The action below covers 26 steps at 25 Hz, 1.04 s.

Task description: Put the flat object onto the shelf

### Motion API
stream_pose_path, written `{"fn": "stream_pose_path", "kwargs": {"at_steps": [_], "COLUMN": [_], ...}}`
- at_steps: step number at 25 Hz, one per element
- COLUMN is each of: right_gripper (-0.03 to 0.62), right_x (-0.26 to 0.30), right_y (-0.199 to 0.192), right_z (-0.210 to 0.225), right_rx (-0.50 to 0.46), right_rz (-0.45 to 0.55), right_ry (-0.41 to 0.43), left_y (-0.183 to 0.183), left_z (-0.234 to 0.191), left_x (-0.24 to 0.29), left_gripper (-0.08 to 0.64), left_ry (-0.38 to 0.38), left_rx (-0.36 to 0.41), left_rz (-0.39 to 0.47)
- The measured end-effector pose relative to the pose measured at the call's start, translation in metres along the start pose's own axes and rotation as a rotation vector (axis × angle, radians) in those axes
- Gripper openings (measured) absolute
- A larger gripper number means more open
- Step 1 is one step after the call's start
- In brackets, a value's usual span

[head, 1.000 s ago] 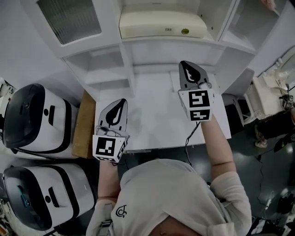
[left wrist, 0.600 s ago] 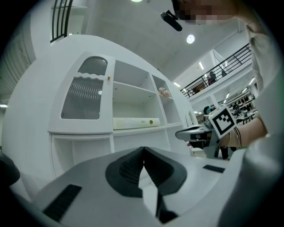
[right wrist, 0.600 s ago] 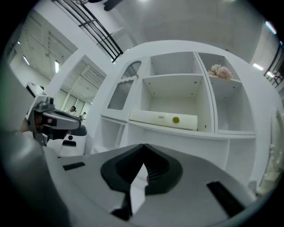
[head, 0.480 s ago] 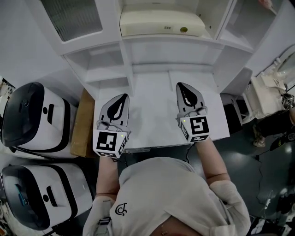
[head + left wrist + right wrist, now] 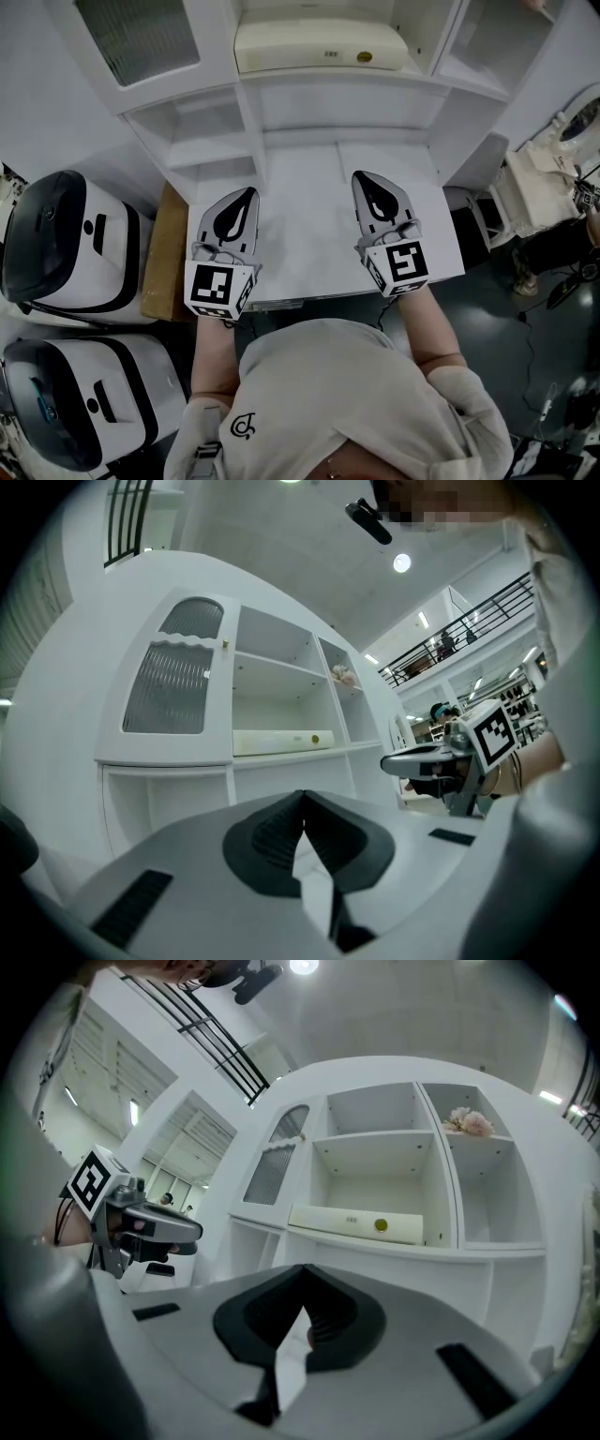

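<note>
**Item: flat object** [image 5: 319, 45]. Cream-coloured, long and low, with a small yellow-green dot towards one end. It lies flat on the middle shelf of the white shelf unit [image 5: 281, 98], inside the central compartment and touched by neither gripper.

**Left gripper** [image 5: 242, 202]. Jaws pressed together with nothing between them. It is held level above the near left part of the white surface [image 5: 309, 234].

**Right gripper** [image 5: 367, 187]. Jaws likewise pressed together and empty. It is above the near right part of the surface, well apart from the shelf.

**Progress.** Judged complete or nearly so: the object sits on the shelf and both grippers are off it. At most, drawing the hands clear seems to remain.

**Surroundings.**
- Ribbed-glass door [image 5: 141, 37] on the unit's upper left compartment.
- Pale flower ornament [image 5: 469, 1121] in the upper right compartment.
- Lower cubbies under the middle shelf look empty.
- Two white-and-black machines [image 5: 66, 244] stand at the left, off the surface.
- Brown board [image 5: 161, 253] lies between the machines and the surface.
- Cables and clutter at far right are too small to identify.

**Obstructions.** Nothing lies between the grippers and the shelf.
</note>
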State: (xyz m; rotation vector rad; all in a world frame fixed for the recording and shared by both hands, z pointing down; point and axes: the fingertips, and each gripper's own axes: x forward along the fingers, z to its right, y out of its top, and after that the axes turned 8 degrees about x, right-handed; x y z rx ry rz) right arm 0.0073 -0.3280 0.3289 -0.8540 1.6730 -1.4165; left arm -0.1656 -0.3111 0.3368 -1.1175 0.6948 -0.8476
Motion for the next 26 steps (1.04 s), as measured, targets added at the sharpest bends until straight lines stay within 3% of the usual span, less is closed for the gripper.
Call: {"fn": "stream_pose_path", "kwargs": {"at_steps": [7,20,26], "right_gripper": [0.005,0.005,0.005], "right_x": [0.003,0.003,0.004], "right_y": [-0.002,-0.009,-0.007], "right_z": [0.002,0.015,0.017], "right_rx": [-0.015,0.06,0.052], "right_rz": [-0.017,-0.037,-0.031], "right_ry": [-0.004,-0.016,-0.011], "left_y": [0.002,-0.001,0.001], "left_z": [0.002,0.005,0.007], "left_x": [0.005,0.01,0.013], "left_gripper": [0.012,0.012,0.012], "left_ry": [-0.015,-0.017,-0.012], "left_rx": [0.005,-0.005,-0.009], "left_rz": [-0.002,-0.007,0.0]}}
